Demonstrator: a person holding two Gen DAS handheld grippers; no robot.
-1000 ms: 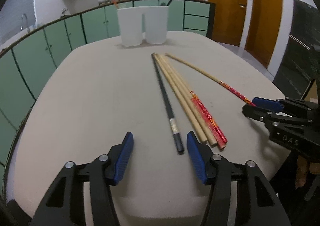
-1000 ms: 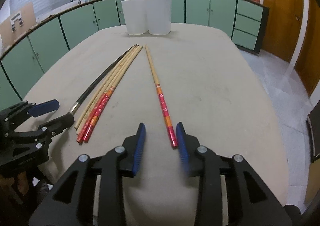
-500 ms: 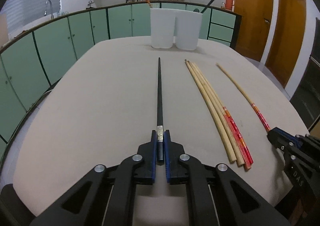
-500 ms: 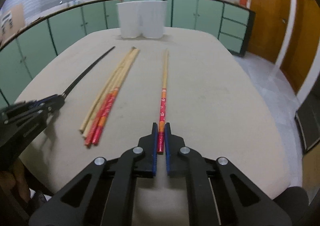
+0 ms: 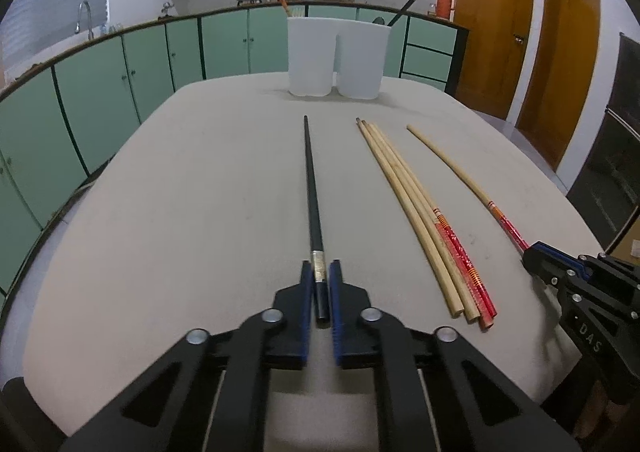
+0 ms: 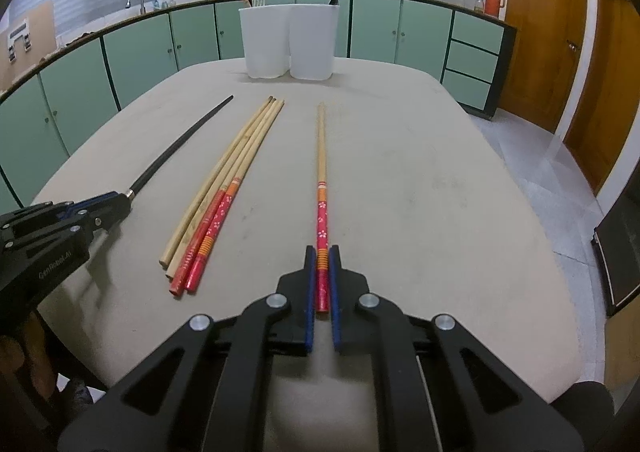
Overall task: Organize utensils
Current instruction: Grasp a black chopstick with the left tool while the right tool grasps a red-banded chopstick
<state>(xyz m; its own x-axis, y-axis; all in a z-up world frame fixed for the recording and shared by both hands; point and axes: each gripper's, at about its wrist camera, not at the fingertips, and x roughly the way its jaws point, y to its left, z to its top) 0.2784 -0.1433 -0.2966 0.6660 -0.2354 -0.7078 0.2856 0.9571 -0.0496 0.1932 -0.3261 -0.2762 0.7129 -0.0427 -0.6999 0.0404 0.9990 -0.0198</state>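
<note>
My left gripper (image 5: 320, 272) is shut on the thick end of a black chopstick (image 5: 311, 180), which points toward two white holders (image 5: 338, 56) at the table's far end. My right gripper (image 6: 322, 258) is shut on the red end of a red-and-wood chopstick (image 6: 321, 156). A bundle of several wooden chopsticks (image 5: 416, 204), some with red ends, lies on the table between the two grippers; it also shows in the right wrist view (image 6: 228, 176). Each holder has a chopstick standing in it. The left gripper also shows in the right wrist view (image 6: 116, 204), the right gripper in the left wrist view (image 5: 536, 252).
The beige table (image 5: 180, 192) has rounded edges. Green cabinets (image 5: 100, 92) run along the left and back. Wooden doors (image 5: 492, 28) stand at the right. A dark appliance (image 5: 616, 156) is at the far right.
Both grippers went from open around their chopsticks to shut on them. The black chopstick has been pulled to the left, away from the bundle.
</note>
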